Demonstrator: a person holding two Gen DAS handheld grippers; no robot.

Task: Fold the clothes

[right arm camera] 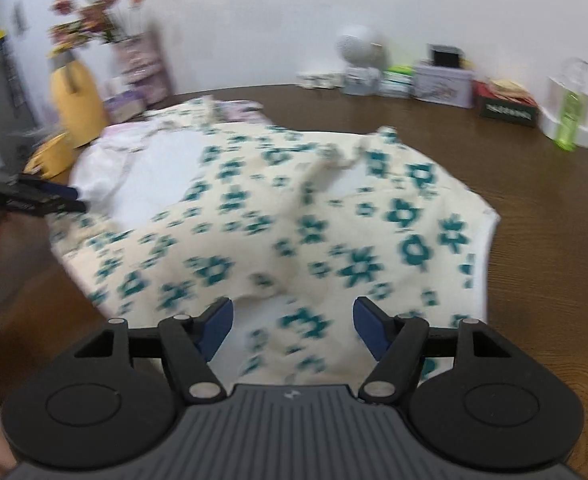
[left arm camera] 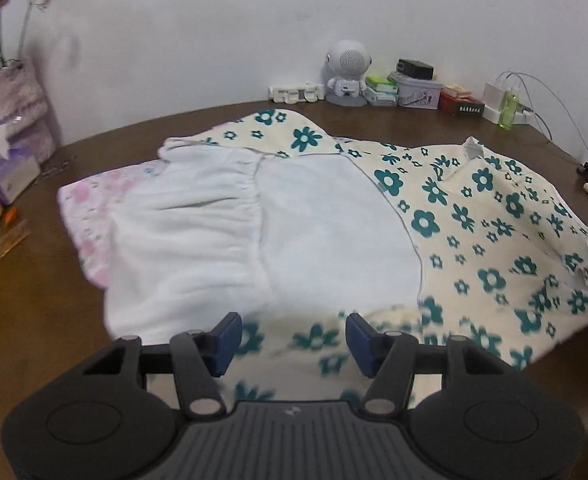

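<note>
My left gripper [left arm camera: 294, 344] sits nearest the lens, its blue pads [left arm camera: 227, 342] spread apart above the near hem of the cream garment with teal flowers [left arm camera: 490, 240]; no cloth lies between the pads, so it is released. My right gripper [right arm camera: 291, 330] is likewise released, pads [right arm camera: 217, 328] parted over the same garment's [right arm camera: 334, 240] near edge with nothing pinched. The flowered garment lies spread across the brown bench [left arm camera: 53, 304], partly turned back so that its white inner lining [left arm camera: 334, 216] shows. Beside it, on the left in the left wrist view, lies a white gathered garment [left arm camera: 189, 232], and under that a pink-patterned piece [left arm camera: 89, 196] protrudes at the left edge. In the right wrist view the left gripper [right arm camera: 59, 198] appears at the left border, just beside the white cloth; that view is blurred. Along the wall at the far edge of the bench stand a small white robot figure [left arm camera: 348, 74], a tin box [left arm camera: 418, 90], a red box [left arm camera: 462, 104], a white charger block [left arm camera: 500, 98] with cables, and a green bottle [left arm camera: 508, 110]. At the left stand a tissue box [left arm camera: 7, 168] and a vase of flowers [left arm camera: 17, 108].
</note>
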